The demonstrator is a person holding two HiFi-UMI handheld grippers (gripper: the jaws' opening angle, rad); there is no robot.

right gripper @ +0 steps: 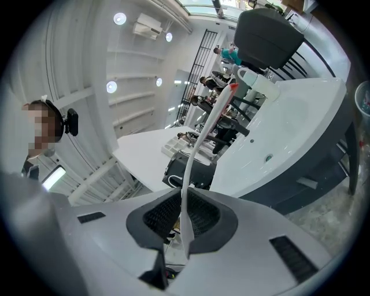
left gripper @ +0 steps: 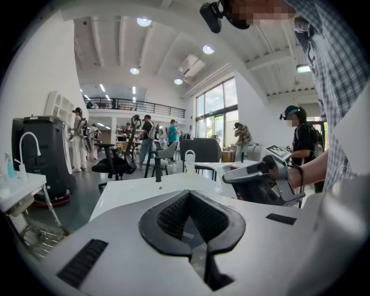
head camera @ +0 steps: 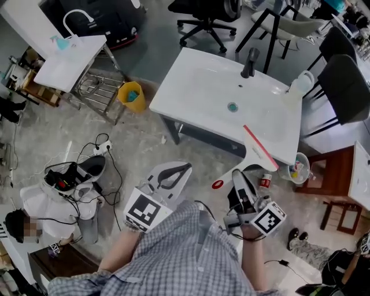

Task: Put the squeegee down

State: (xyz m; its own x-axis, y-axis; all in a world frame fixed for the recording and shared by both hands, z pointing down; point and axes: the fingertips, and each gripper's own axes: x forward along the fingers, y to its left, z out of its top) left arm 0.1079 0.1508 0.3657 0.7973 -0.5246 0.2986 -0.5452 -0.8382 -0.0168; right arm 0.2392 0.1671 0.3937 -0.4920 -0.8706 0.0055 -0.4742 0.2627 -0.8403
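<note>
Floor (head camera: 52, 133): grey mottled concrete, cables (head camera: 114, 166) near left
Far: black office chair (head camera: 205, 17)
Ceiling (left gripper: 110, 49): white, round lights (left gripper: 144, 21)
Windows (left gripper: 217, 113): tall, right

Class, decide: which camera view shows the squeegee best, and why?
The head view: the whole squeegee shows, red blade by the sink edge, handle in the right gripper. The right gripper view shows mainly its white handle clamped between the jaws. The left gripper view shows none of it.
</note>
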